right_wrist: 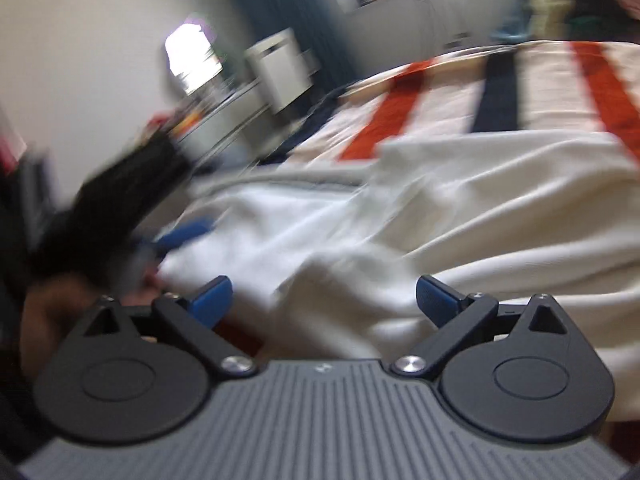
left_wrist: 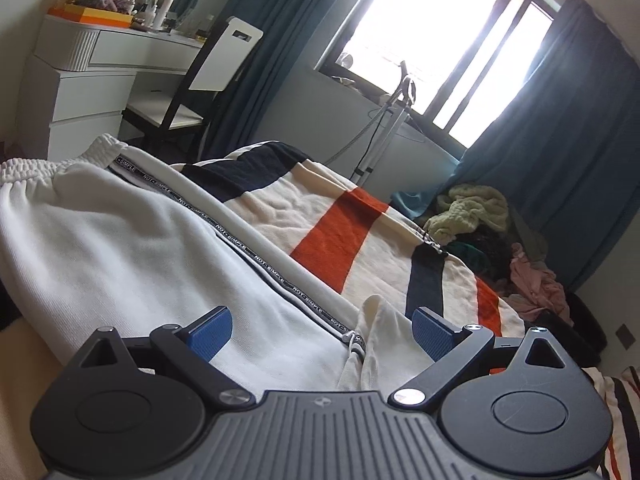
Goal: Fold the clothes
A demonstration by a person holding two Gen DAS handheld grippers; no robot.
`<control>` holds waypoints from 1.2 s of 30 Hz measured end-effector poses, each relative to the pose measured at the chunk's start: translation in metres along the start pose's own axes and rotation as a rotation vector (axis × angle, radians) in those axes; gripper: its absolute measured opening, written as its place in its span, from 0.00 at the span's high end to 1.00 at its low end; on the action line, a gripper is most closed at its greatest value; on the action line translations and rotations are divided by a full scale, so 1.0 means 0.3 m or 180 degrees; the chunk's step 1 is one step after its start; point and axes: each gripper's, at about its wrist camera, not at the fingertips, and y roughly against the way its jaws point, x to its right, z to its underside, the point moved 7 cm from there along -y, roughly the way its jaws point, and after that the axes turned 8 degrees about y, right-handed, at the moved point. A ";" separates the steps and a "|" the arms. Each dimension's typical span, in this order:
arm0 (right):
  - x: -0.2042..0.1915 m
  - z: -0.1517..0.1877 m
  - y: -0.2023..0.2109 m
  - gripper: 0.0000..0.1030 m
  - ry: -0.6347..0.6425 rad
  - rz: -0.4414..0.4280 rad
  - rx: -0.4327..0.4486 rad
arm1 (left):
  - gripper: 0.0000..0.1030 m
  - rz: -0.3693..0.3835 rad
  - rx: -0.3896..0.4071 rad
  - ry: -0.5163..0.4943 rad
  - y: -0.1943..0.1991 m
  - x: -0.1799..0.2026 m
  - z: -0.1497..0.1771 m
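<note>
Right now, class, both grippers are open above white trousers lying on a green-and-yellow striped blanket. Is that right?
Not quite. The blanket is cream with orange and navy stripes, as the left wrist view shows. The rest holds: the left gripper and right gripper are both open over the white trousers.

We see white trousers [left_wrist: 132, 240] of fine ribbed knit cloth, matt, with a gathered elastic waistband [left_wrist: 60, 160] and a woven printed tape [left_wrist: 240, 240] down the side. Under them lies a fuzzy, napped striped blanket [left_wrist: 332, 236]. Our left gripper [left_wrist: 322, 330] is matt black plastic with textured blue pads [left_wrist: 212, 332] and shiny metal screws [left_wrist: 406, 396].
</note>
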 end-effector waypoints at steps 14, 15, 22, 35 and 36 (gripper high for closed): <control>0.210 -0.155 -0.277 0.35 -0.0063 0.0118 -0.0342 | 0.07 0.0187 -0.0042 -0.0290 -0.057 0.049 0.052; 0.215 -0.143 -0.292 0.44 -0.0015 0.0182 -0.0394 | 0.07 0.0196 -0.0061 -0.0315 -0.063 0.054 0.059; 0.235 -0.193 -0.254 0.89 -0.0040 0.0172 -0.0143 | 0.09 0.0484 -0.0152 -0.0582 -0.069 0.111 0.104; 0.232 -0.370 0.073 0.89 0.0031 0.0148 0.0958 | 0.09 0.1329 -0.0735 -0.0836 -0.094 0.240 0.282; 0.241 -0.368 0.088 0.89 -0.0027 0.0110 0.1017 | 0.10 0.1321 -0.0734 -0.0844 -0.100 0.241 0.287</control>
